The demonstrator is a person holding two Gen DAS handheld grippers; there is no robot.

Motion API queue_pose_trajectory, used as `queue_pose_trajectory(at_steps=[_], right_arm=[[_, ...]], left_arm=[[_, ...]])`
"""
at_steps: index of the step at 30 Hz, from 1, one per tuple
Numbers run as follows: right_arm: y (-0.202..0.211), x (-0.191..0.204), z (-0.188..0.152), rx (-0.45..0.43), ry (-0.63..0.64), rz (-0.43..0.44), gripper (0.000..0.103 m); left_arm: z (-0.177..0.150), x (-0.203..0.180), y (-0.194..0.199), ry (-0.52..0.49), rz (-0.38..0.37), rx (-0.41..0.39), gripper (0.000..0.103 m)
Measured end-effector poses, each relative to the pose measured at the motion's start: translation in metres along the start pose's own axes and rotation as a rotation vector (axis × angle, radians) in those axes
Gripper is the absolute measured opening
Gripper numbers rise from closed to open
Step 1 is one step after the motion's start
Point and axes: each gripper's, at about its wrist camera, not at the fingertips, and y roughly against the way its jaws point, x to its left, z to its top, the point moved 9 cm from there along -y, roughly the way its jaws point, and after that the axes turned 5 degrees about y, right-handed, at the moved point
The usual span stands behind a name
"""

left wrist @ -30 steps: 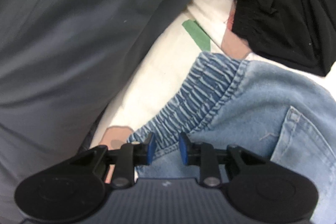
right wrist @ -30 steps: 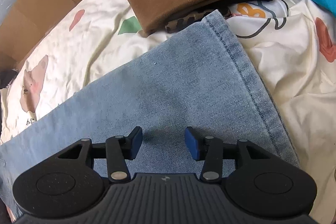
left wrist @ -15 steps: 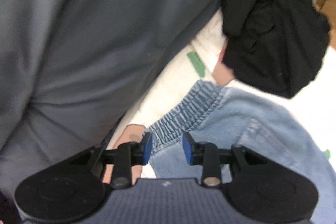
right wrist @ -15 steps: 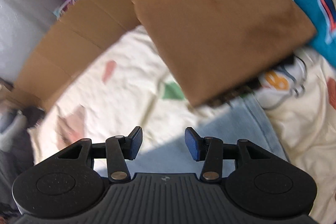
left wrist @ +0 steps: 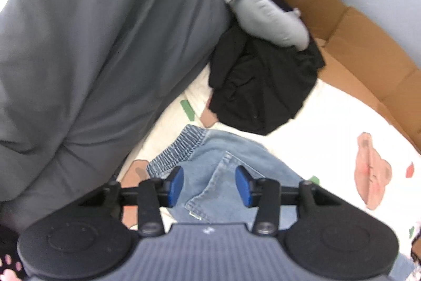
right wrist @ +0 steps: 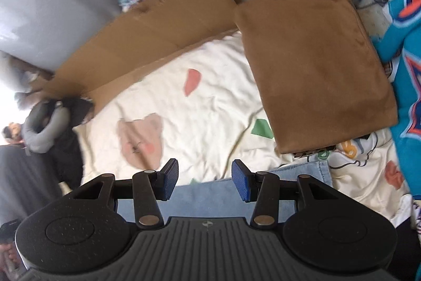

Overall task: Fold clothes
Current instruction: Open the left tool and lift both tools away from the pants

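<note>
Denim jeans (left wrist: 236, 165) lie loose on bed sheet (right wrist: 205, 107), both grippers' jaws spread w/ nothing between, left (left wrist: 209, 185) just opened. Risk: fold slumps open unpressed.

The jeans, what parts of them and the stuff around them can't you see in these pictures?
- jeans: left wrist view, lower legs hidden by the left gripper body.
- jeans hem: right wrist view, the rest hidden behind the right gripper.
- clothes under the brown folded garment: only an edge shows.
- black garment: crumpled, kind unclear.
</note>
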Motion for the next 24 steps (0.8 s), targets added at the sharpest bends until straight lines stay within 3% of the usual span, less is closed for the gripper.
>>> queue_pose_trajectory(at_steps=[7, 13, 19, 24], right_arm=[[0.085, 0.007, 0.020, -0.015, 0.093, 0.070, 0.052], [0.143, -0.013, 0.014, -0.061, 0.152, 0.067, 0.053], [0.154, -0.043, -0.039, -0.085, 0.195, 0.081, 0.057], [0.147, -0.073, -0.093, -0.129, 0.141, 0.098, 0.058]], left_arm=[[-0.008, -0.011, 0.059, -0.048, -0.052, -0.032, 0.057], [-0.024, -0.009, 0.092, -0.052, -0.070, -0.067, 0.061], [-0.048, 0.000, 0.103, -0.033, -0.070, -0.059, 0.061], [-0.063, 0.005, 0.115, 0.010, -0.101, -0.057, 0.061]])
